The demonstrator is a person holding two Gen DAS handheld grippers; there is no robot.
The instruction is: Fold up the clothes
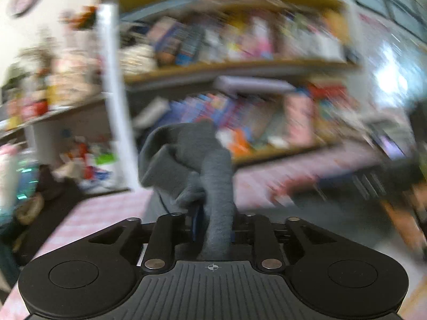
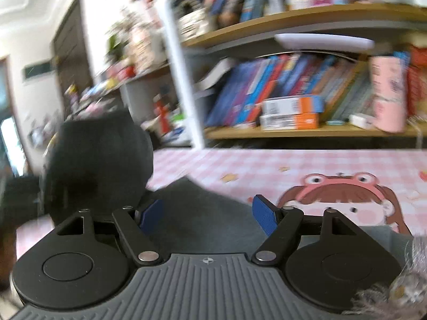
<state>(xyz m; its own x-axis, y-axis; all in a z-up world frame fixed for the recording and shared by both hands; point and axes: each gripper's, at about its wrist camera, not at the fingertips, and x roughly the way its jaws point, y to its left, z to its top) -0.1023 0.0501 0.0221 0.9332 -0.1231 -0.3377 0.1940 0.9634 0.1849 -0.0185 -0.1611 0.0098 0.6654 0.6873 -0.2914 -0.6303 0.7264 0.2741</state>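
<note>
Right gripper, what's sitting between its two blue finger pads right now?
Nothing is held: the right gripper stands open, and in the right wrist view only the grey garment on the pink checked tablecloth shows through the gap.

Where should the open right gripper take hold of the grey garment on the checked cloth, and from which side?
Probably the pointed edge of the grey garment ahead of the right gripper. It lies flat on the pink checked tablecloth, so come in low from the near side and slide one finger under that free edge.
</note>
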